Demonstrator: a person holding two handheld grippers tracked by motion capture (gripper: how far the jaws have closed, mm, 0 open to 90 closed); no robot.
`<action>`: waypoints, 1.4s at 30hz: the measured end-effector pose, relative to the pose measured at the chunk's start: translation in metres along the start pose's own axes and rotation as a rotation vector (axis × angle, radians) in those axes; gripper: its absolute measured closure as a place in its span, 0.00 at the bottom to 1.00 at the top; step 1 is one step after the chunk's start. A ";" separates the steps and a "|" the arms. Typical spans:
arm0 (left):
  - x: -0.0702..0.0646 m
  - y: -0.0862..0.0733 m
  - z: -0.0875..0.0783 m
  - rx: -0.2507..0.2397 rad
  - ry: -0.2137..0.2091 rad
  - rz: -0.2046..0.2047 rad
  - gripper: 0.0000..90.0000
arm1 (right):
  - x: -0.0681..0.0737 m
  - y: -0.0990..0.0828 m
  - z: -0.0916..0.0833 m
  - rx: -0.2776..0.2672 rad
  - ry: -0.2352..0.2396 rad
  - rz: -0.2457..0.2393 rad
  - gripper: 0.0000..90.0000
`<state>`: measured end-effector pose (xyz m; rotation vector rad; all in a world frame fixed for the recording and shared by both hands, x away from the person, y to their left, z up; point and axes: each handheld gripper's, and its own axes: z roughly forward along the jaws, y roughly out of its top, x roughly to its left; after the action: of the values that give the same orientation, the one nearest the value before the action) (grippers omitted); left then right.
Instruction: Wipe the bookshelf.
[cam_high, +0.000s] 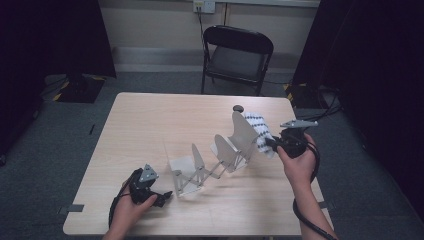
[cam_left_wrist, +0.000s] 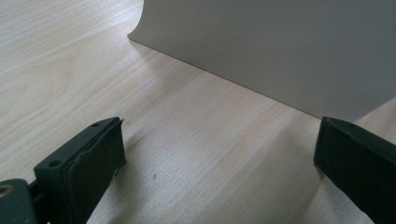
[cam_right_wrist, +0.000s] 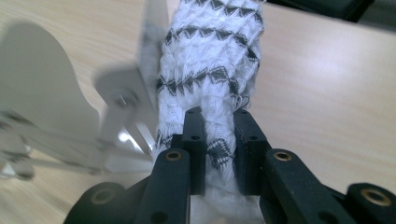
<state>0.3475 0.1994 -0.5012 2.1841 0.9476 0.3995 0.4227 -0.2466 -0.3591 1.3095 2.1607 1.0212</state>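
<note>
bench (cam_high: 150, 120) of pale wood shows in the high view, with a folding metal rack (cam_high: 215, 157) standing across its middle, its flat grey plates linked by a scissor frame. the right gripper (cam_high: 274, 144) sits at the rack's far right end, held in the person's right hand (cam_high: 299, 162), and its fingers pinch a white cloth with dark zigzag stripes (cam_high: 261, 131) that hangs just beside the tallest plate. the rack's right end looks raised off the bench here, though i cannot tell for sure. the left gripper (cam_high: 161, 196) rests low near the bench's front edge, held in the left hand (cam_high: 127, 210), just beside the rack's nearest plate. a small dark round object (cam_high: 238, 108) lies on the bench behind the cloth, and a black folding chair (cam_high: 236, 57) stands beyond the far edge.

left gripper view: the two black fingers (cam_left_wrist: 88, 163) stand wide apart with nothing between them, only bare bench (cam_left_wrist: 196, 140). one grey plate of the rack (cam_left_wrist: 280, 46) stands upright just ahead of them, not touched.

right gripper view: the fingers (cam_right_wrist: 194, 149) are narrow and clamp the striped cloth (cam_right_wrist: 210, 60), which bunches between the pads and runs up and away from them. the rack's plates and scissor links (cam_right_wrist: 56, 107) show blurred at the left of the cloth, close against it, above the bench (cam_right_wrist: 327, 93).
</note>
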 end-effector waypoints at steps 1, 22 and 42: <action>0.000 0.000 0.000 0.000 0.000 0.000 0.02 | 0.002 0.006 -0.002 -0.007 -0.004 -0.012 0.86; 0.000 0.000 0.000 0.001 0.000 0.001 0.02 | 0.009 -0.049 0.062 0.114 0.065 -0.016 0.86; 0.000 0.000 0.000 -0.001 0.000 -0.001 0.02 | -0.011 -0.079 0.071 0.157 0.001 0.062 0.64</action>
<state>0.3474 0.1993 -0.5013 2.1831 0.9482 0.3996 0.4291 -0.2524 -0.4654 1.4547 2.2526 0.8903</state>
